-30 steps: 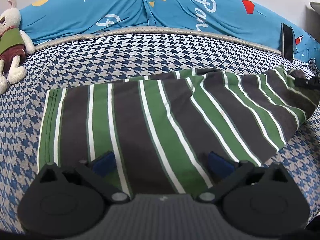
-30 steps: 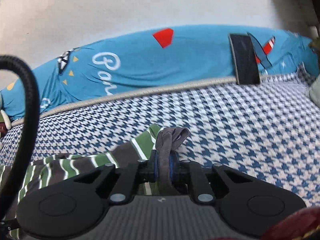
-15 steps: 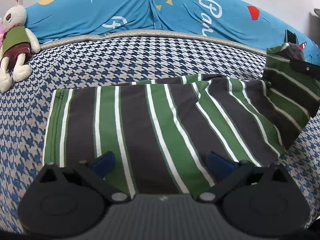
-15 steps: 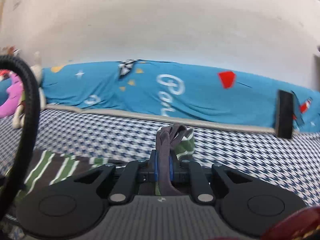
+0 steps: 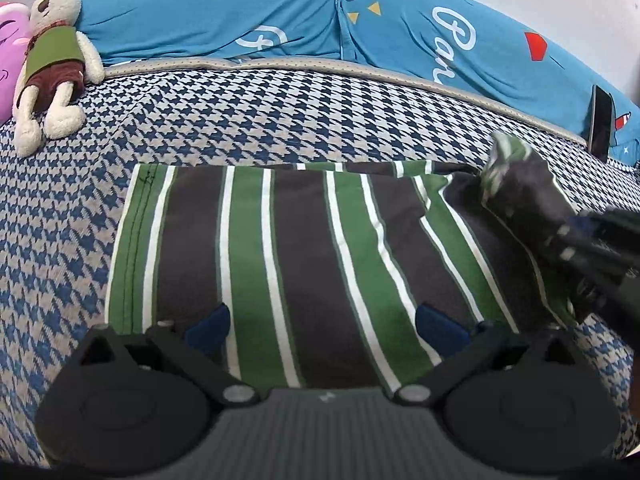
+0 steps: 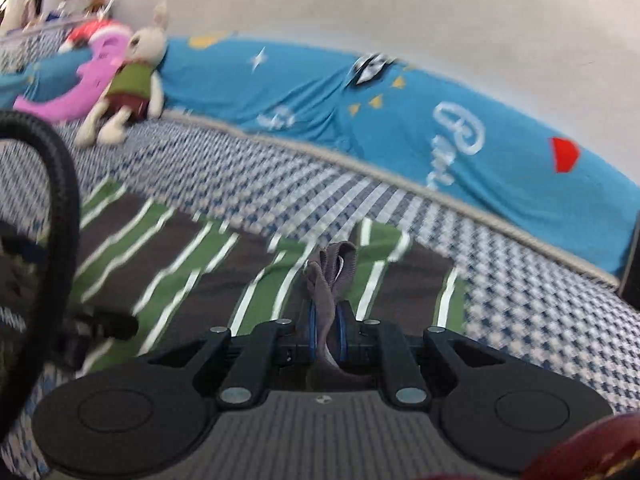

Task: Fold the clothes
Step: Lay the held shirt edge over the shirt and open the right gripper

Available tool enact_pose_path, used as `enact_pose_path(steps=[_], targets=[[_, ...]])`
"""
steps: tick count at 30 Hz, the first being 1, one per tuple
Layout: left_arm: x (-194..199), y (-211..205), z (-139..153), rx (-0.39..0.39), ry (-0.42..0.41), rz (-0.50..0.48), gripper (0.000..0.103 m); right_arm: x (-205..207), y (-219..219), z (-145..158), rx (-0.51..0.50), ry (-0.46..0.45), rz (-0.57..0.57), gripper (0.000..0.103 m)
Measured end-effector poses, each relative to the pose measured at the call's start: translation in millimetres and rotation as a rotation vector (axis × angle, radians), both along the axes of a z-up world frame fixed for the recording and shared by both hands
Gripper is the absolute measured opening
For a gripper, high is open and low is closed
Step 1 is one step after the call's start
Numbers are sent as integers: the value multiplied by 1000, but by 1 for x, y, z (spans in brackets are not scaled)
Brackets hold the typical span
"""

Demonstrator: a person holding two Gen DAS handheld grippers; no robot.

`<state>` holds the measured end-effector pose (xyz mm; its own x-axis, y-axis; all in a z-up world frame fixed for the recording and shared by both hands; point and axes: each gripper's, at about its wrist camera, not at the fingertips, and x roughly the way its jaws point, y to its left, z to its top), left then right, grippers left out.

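A green, dark grey and white striped shirt (image 5: 304,256) lies spread on the houndstooth bed cover (image 5: 256,112). My left gripper (image 5: 324,326) hovers open over the shirt's near edge, blue pads wide apart with nothing between them. My right gripper (image 6: 326,326) is shut on a bunched grey part of the striped shirt (image 6: 332,268). It holds that part lifted above the spread fabric (image 6: 192,256). In the left wrist view the right gripper (image 5: 576,236) shows blurred at the right, carrying the shirt's right side (image 5: 516,168) over the rest.
A stuffed rabbit (image 5: 52,60) and a pink plush (image 5: 8,52) lie at the bed's far left. A blue printed pillow (image 5: 360,20) runs along the wall. A dark phone (image 5: 601,122) leans against it at the far right. A black cable (image 6: 60,184) curves past on the left.
My right gripper has swung left and lifted the shirt's right side, carrying it over the spread part. The left gripper stays open over the near edge.
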<state>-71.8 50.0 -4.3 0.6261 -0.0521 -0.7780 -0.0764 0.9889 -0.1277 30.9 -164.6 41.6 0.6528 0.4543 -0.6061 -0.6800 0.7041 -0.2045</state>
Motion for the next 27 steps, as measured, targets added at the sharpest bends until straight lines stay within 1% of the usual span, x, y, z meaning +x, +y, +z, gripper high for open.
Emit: enact_pose_path(steps=[3,6,7,10,11,15,17,20,24,27], targets=[[1,3,-1,-7,2,7,103,1,3,-14,-45,39,11,15],[2,5,-2,-15,5,11,103,0,-1,-16,-34,44,7,15],[2,6,-2,-16,6,13,103,0,-2,-14,-23,57,5,16],[4,5,-4,-14,9,16,103,-4,-10,-4,28,111,29,26],[4,5,-4,-13,8,15,103,-6,-12,1,43,118,41,27],[3,5,-4,-8,9,12,103,-16,-28,23,131,138,49,27],[4,5,-4,-8,10,15,103,-22,-40,34,179,114,7,27],[4,7,-4,-11,9,18,103,-21,-63,46,238,81,-90,27],[3,8,-4,-9,9,23,103,-7,-81,49,279,96,-221,27],[3,9,-3,-8,11,29,103,0,-84,46,295,124,-251,27]])
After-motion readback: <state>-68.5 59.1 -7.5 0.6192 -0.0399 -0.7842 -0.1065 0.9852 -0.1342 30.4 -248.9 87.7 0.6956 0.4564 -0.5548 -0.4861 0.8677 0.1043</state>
